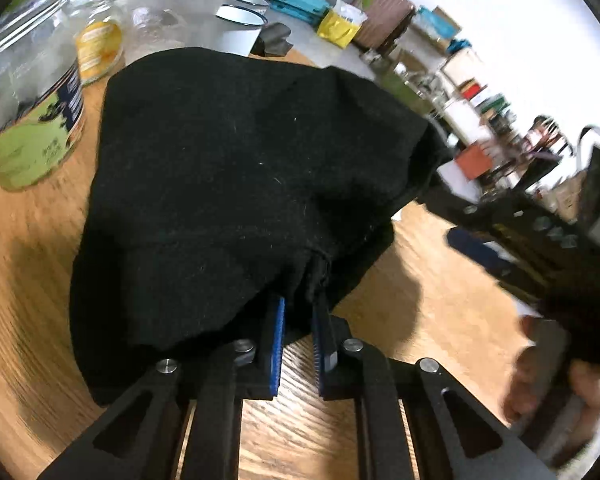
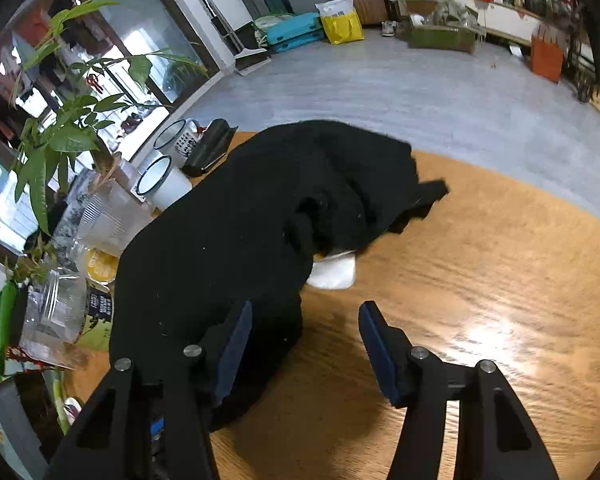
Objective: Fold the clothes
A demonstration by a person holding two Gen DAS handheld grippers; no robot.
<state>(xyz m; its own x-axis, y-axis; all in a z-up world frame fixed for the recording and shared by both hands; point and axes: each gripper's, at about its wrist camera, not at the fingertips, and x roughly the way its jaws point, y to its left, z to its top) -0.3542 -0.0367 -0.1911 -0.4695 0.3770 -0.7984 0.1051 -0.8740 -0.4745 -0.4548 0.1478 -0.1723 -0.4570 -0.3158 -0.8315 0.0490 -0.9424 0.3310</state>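
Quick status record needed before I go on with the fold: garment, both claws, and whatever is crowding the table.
garment: black garment, bunched in a heap on the wooden table
left claw: left claw pinched on a gathered edge of the fabric
right claw: right claw open, one finger against the cloth, bare wood between the fingers
white item: white tag or label poking out from under the heap
clutter: glass jars and enamel mugs close beside the garment
fold status: not yet folded flat
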